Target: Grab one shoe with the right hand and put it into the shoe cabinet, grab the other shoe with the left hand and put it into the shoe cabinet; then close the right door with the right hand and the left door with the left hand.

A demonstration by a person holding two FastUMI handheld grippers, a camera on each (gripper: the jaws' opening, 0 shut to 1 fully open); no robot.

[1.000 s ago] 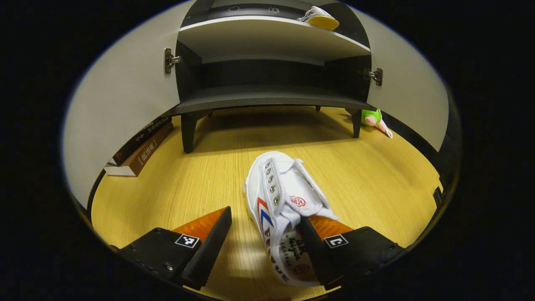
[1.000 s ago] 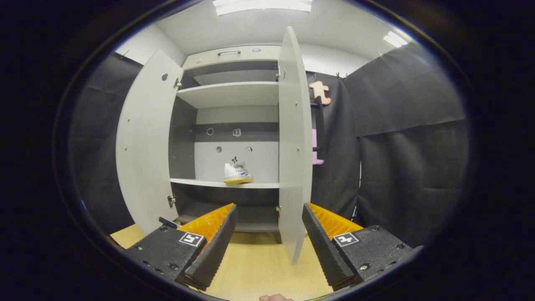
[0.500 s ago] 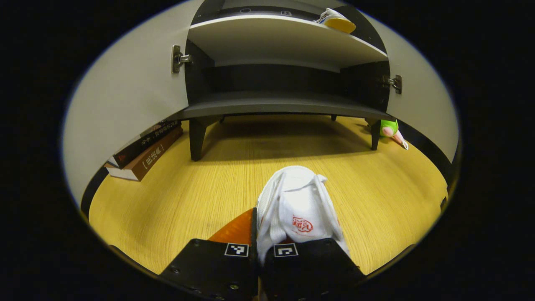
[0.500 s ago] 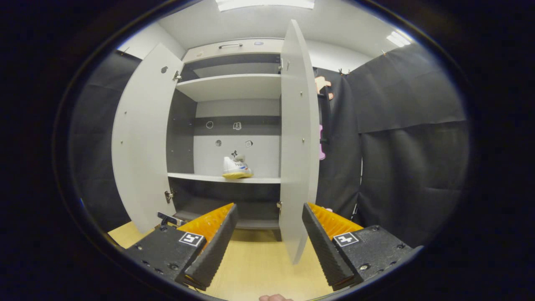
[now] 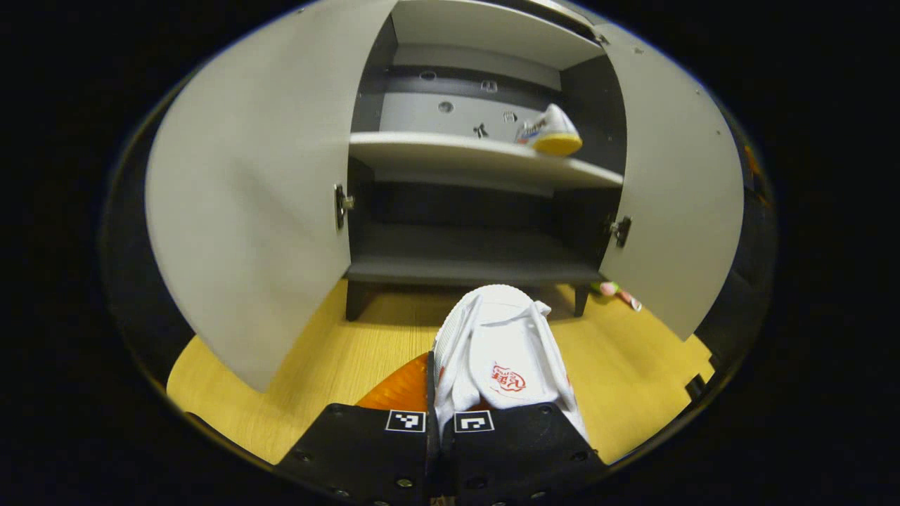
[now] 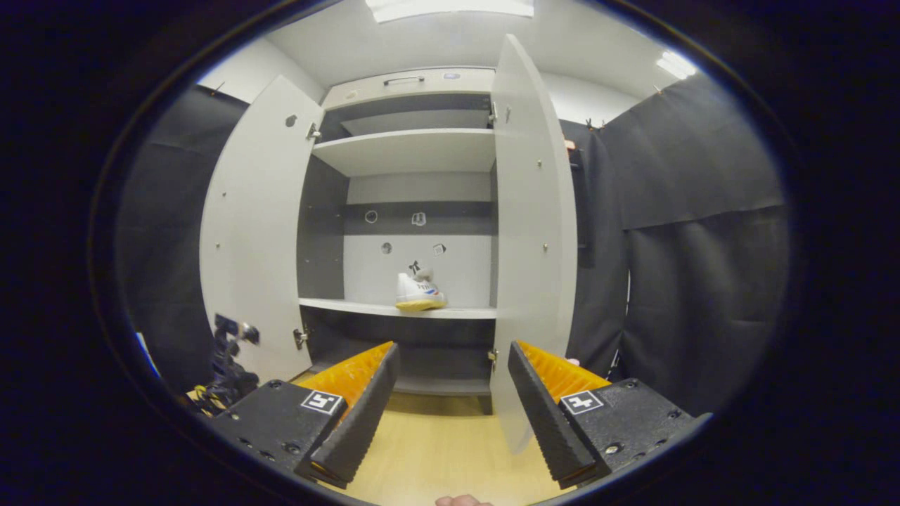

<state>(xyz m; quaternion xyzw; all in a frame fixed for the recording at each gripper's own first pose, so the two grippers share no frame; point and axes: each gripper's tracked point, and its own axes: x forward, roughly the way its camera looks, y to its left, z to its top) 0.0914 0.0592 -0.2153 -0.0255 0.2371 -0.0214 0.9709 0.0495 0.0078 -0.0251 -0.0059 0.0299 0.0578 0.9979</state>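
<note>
1. Here the left gripper (image 5: 437, 422) is clamped on a white shoe (image 5: 500, 351), held above the floor (image 5: 309, 372) before the open cabinet (image 5: 478, 253)
2. The right gripper (image 6: 450, 400) gapes empty; another shoe (image 6: 419, 294) sits on the shelf (image 6: 365, 306)

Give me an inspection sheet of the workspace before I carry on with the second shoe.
Surface: wooden floor, bare in front of the cabinet.
Job's things: shoe cabinet with both doors open; one white shoe on the middle shelf; second white shoe held by the left tool.
Clutter: small green and pink toy on the floor by the cabinet's leg.
Grippers: left tool shut on the second shoe; right tool open, holding nothing, pointed at the right door.
Cables: nothing seen.
Surroundings: black cloth wall, ceiling lights.
</note>
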